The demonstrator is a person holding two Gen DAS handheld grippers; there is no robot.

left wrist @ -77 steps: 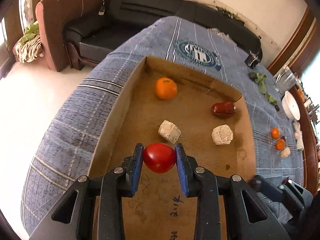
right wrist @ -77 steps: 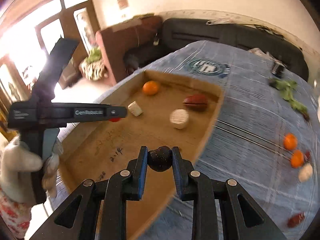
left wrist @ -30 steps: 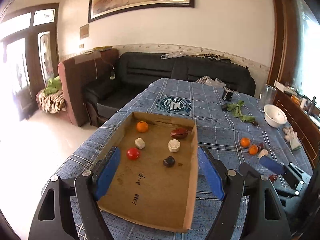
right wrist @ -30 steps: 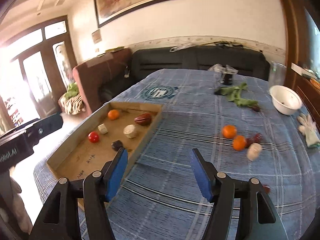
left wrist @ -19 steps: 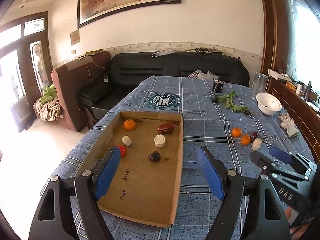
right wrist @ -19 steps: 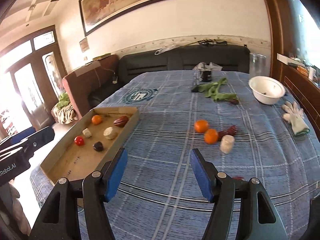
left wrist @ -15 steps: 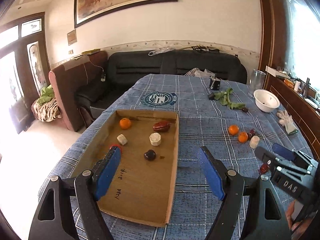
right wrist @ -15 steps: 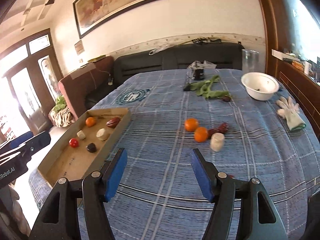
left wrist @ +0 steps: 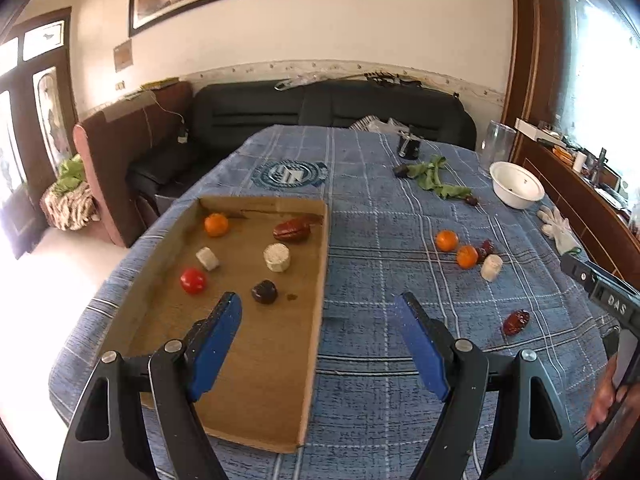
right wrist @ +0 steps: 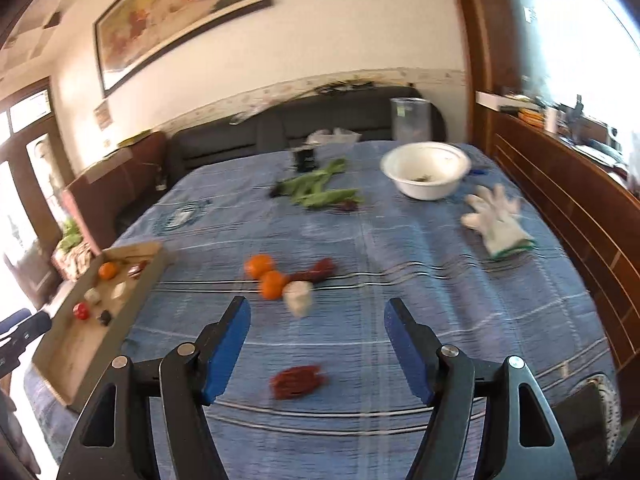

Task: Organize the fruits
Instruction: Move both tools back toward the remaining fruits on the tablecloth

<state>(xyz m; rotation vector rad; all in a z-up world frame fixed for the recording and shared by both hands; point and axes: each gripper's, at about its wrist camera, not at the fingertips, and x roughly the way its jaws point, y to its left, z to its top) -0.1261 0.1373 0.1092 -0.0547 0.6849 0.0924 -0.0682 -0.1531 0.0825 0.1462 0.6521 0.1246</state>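
**Fruits split between cardboard tray and tablecloth**

Fruits lie in two groups on the blue plaid tablecloth (left wrist: 380,240). Inside the shallow cardboard tray (left wrist: 320,280) at the table's left side sit an orange tangerine (left wrist: 216,225) near the far wall, a dark red date (left wrist: 291,231) beside it toward the right wall, two pale cylindrical pieces (left wrist: 277,257) in the middle, a red tomato (left wrist: 193,280) toward the left wall, and a dark round fruit (left wrist: 264,291) nearest the camera. None of them touch each other.

Out on the cloth, well apart from the tray, two more tangerines (right wrist: 266,276) lie touching or nearly so, with a white cylindrical piece (right wrist: 298,298) just beside them and a dark red fruit (right wrist: 320,269) behind it. A single wrinkled red date (right wrist: 298,381) lies alone, closer to the camera, between the blue pads of the right gripper (right wrist: 318,348) in that view, though motion blur smears it.

The left gripper (left wrist: 318,340) hangs above the tray's right wall, its jaws spread wide with nothing between them. The right gripper is likewise spread wide and grasps nothing.

Farther back lie leafy greens (right wrist: 316,192), a white bowl (right wrist: 426,176), a white glove (right wrist: 498,224) and a clear glass jar (left wrist: 496,146). A black sofa (left wrist: 328,108) stands behind the table.
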